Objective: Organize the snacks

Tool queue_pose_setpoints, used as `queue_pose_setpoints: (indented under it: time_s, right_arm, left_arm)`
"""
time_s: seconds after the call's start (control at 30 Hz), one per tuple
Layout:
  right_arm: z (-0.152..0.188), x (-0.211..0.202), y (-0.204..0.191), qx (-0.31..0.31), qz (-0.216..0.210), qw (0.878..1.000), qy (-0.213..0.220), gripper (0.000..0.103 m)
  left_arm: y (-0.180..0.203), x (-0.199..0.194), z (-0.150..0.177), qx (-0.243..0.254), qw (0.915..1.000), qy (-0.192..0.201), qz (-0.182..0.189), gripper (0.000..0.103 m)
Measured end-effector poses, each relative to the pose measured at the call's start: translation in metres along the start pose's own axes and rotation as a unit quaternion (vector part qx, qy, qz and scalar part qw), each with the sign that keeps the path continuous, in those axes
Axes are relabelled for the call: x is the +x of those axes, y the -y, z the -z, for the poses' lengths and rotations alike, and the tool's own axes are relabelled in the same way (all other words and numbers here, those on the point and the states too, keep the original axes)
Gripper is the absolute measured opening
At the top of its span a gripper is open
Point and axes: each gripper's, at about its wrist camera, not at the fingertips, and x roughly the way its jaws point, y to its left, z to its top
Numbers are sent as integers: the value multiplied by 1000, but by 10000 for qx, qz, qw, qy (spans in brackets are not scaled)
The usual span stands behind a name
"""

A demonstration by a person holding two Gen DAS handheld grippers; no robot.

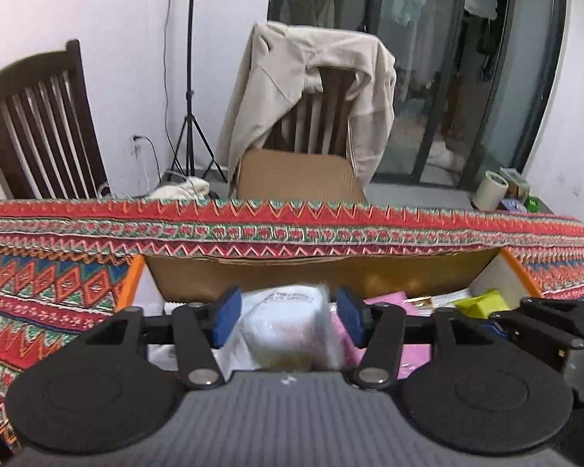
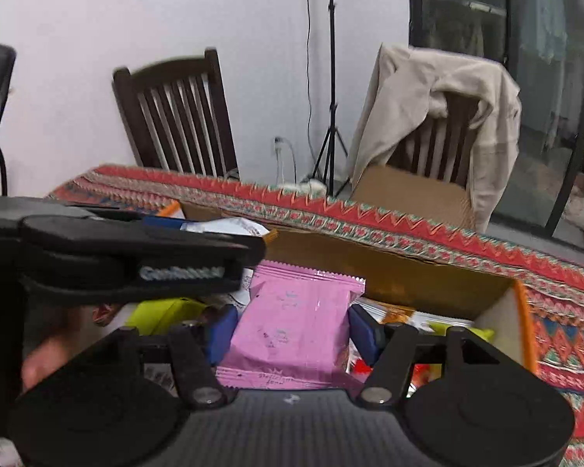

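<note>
The right gripper (image 2: 290, 329) is clamping a pink snack packet (image 2: 292, 319), its faint print too blurred to read, above the cardboard box (image 2: 408, 268) on the patterned tablecloth (image 2: 486, 249), while the left gripper (image 1: 288, 315) is standing with blue pads (image 1: 226, 315) apart beside a white wrapped snack (image 1: 284, 327) with illegible lettering.

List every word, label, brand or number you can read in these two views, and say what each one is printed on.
None can be read with confidence.
White snack packet between the left gripper's pads: dark print along its top, blurred.
Pink snack packet in the right gripper: faint marks and a line near its lower seal, illegible.
White lettering on the left gripper's side: too blurred.
</note>
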Motion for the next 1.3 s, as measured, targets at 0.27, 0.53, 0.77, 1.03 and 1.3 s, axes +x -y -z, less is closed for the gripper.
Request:
queue_pose_setpoints:
  time_s: [0.27,0.53,0.77,1.03,1.3]
  right_arm:
    - [-7,6,0,-11,-184,9998,83,72]
    - [-16,-49,3,-64,141,9998,155,77]
    - [-22,-137,19,200,639,9970,387,84]
    - [19,-259,27,454,1081,9898,804,97]
    - [88,-341,-4,425,1069,9874,1083,98]
  left_arm:
    - [-13,-21,0,147,9997,182,-24,82]
    - [-20,-96,-7,132,9998,172,17,96]
    - [-14,-201,-17,66,9992,374,118,103]
    - [7,-316,37,225,9964,815,106,103]
    - [25,-403,112,210,9934,1089,292,103]
